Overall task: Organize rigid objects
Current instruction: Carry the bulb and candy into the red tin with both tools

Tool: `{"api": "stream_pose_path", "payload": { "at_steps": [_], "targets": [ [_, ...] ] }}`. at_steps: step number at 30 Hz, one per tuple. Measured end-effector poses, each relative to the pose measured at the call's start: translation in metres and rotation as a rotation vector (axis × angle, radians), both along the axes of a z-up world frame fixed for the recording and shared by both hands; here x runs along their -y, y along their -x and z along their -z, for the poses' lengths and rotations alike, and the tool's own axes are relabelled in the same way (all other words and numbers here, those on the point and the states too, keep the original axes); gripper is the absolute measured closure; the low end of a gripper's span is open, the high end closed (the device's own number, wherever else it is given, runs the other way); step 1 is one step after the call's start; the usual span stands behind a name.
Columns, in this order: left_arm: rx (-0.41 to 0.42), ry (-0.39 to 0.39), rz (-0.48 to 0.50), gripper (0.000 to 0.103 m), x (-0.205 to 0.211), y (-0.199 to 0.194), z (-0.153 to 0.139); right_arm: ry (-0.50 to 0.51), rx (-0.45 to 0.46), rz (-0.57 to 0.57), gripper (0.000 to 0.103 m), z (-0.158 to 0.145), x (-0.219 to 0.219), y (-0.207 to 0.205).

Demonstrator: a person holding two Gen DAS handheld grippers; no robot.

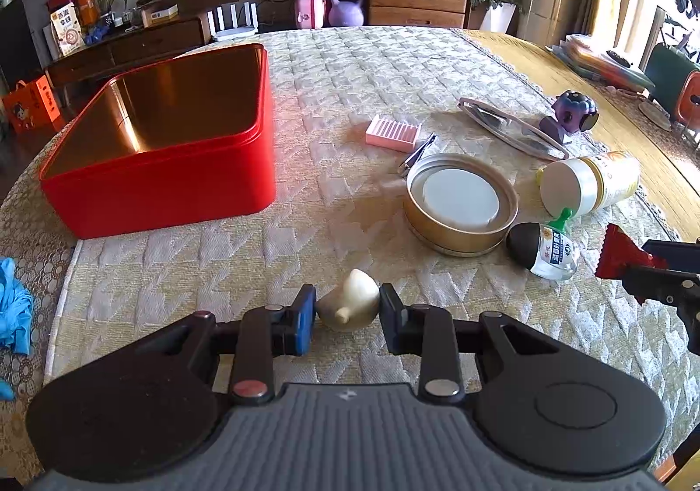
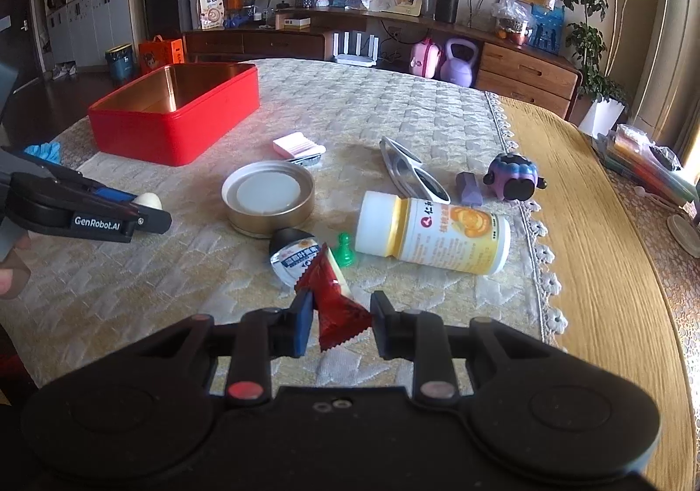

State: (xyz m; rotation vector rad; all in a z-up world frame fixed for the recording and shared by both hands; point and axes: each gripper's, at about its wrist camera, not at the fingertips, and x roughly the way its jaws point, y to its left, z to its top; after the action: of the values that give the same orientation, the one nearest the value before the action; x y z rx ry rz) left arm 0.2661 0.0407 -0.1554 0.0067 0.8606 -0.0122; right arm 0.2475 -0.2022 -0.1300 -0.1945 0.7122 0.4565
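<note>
A small cream figurine (image 1: 348, 307) is pinched by the left tool (image 1: 348, 311); a red packet (image 2: 337, 307) is gripped by the right tool (image 2: 341, 322), near the red tin (image 1: 175, 141).

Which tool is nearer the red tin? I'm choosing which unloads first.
Left. The left tool, around a cream shell-like piece, sits just short of the red tin; the right tool is farther, beyond the round tin.
</note>
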Motion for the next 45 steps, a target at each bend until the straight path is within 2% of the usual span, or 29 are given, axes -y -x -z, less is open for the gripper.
{"api": "stream_pose_path", "payload": {
  "at_steps": [11, 23, 36, 45],
  "targets": [
    [0.031, 0.023, -0.01, 0.073, -0.016, 0.012, -0.03, -0.076, 0.023, 0.006, 0.075, -0.041, -0.016, 0.007],
    [0.12, 0.002, -0.036, 0.073, -0.053, 0.001, -0.075, -0.103, 0.066, -0.051, 0.075, -0.081, -0.06, -0.014],
    [0.15, -0.029, -0.052, 0.072, -0.094, -0.044, -0.103, -0.106, 0.1, -0.106, 0.075, -0.095, -0.117, -0.052],
    [0.117, 0.009, -0.092, 0.072, -0.135, -0.099, -0.098, -0.091, 0.094, -0.154, 0.075, -0.086, -0.174, -0.088]
  ]
}}
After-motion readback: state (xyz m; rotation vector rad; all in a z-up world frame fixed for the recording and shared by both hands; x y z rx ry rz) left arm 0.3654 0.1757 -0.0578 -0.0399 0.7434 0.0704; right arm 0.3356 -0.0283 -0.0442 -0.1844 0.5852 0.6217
